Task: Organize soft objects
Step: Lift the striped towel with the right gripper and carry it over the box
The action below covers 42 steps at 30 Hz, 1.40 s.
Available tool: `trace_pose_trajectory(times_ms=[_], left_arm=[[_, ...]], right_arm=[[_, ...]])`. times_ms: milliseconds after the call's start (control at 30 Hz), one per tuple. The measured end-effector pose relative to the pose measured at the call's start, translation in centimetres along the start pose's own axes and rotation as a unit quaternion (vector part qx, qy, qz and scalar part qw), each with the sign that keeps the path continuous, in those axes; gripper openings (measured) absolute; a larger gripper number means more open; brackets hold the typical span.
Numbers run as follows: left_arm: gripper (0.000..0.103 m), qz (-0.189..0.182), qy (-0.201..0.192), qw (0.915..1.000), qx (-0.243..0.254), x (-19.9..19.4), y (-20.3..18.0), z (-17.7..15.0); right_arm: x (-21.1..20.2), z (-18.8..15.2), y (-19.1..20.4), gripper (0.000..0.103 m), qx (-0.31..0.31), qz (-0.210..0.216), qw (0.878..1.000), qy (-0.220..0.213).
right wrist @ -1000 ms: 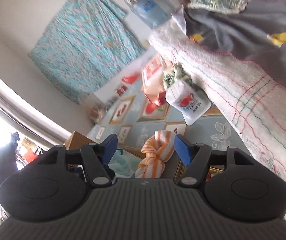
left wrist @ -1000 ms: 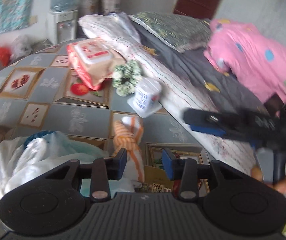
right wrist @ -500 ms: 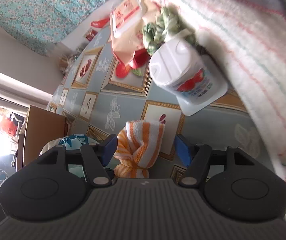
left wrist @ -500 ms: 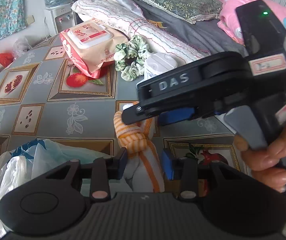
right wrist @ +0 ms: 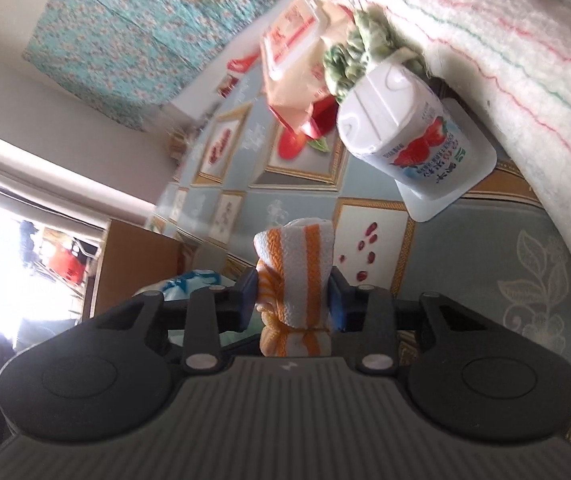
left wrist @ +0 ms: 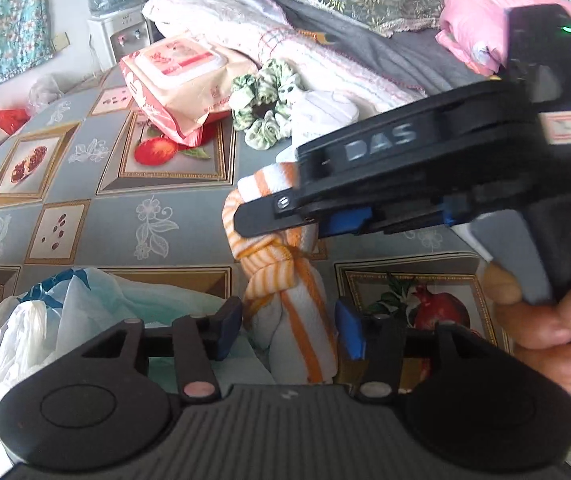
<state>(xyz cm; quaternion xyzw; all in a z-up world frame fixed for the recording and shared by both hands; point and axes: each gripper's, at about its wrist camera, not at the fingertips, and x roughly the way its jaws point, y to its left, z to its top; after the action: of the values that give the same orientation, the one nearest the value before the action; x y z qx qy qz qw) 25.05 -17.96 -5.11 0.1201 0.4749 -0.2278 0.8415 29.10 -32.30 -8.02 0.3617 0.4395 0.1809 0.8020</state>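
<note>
Table (left wrist: 173,216): covered by a grey-blue cloth printed with framed fruit pictures; it bears everything below.
Bedding (left wrist: 325,52): a white towel with coloured stitching, grey cloth, a green patterned pillow and a pink dotted piece piled along the table's far side.
Plastic bags (left wrist: 25,320): white and pale blue, bunched at the near left edge of the table, beside the left gripper.
Wipes pack (left wrist: 181,80): pink and cream, lying tilted on the cloth, just beside the scrunchie.
Yogurt cup (right wrist: 409,132): white with a strawberry print, standing upside down on its lid against the towel's edge.
Scrunchie (left wrist: 265,100): green and white, between the wipes pack and the yogurt cup.
Knotted towel (left wrist: 285,280): orange-and-white striped, tied in a knot, lying on the cloth near the front edge; one end points toward the cup.
Right gripper (right wrist: 291,300): its blue pads press both sides of the knotted towel's far end, clamped on it; in the left view it crosses in from the right.
Left gripper (left wrist: 287,330): jaws spread, the towel's near end lying between the pads with a gap on each side.
</note>
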Motion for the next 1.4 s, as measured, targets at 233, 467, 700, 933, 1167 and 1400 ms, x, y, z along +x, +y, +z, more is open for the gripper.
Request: trace_pose_trajectory(times_ms=[233, 467, 700, 933, 1167, 1400], left_arm=[[0.046, 0.008, -0.072, 0.9972, 0.02, -4.1, -1.6, -0.6], [0.045, 0.022, -0.176, 0.983, 0.046, -11.8, -4.0, -3.1], [0.045, 0.039, -0.258, 0.9652, 0.017, -18.6, -3.1, -7.5], [0.044, 0.11, -0.293, 0.9477, -0.061, -24.5, 1.4, -12.7], [0.044, 0.179, -0.268, 0.9265, -0.194, -29.3, 9.4, -19.5], [0.047, 0.209, -0.217, 0.9034, -0.305, -29.5, 17.9, -24.7]], right_arm=[[-6.8, -2.3, 3.1, 0.033, -0.05, 0.054, 0.993, -0.097], [-13.6, -5.6, 7.4, 0.032, -0.114, 0.113, 0.972, -0.171], [-15.7, -8.5, 13.4, 0.031, -0.178, 0.178, 0.954, -0.165], [-11.4, -10.4, 22.0, 0.03, -0.212, 0.256, 0.941, -0.064], [0.1, -13.1, 32.0, 0.029, -0.208, 0.284, 0.929, 0.111], [12.7, -17.9, 37.7, 0.028, -0.158, 0.234, 0.926, 0.251]])
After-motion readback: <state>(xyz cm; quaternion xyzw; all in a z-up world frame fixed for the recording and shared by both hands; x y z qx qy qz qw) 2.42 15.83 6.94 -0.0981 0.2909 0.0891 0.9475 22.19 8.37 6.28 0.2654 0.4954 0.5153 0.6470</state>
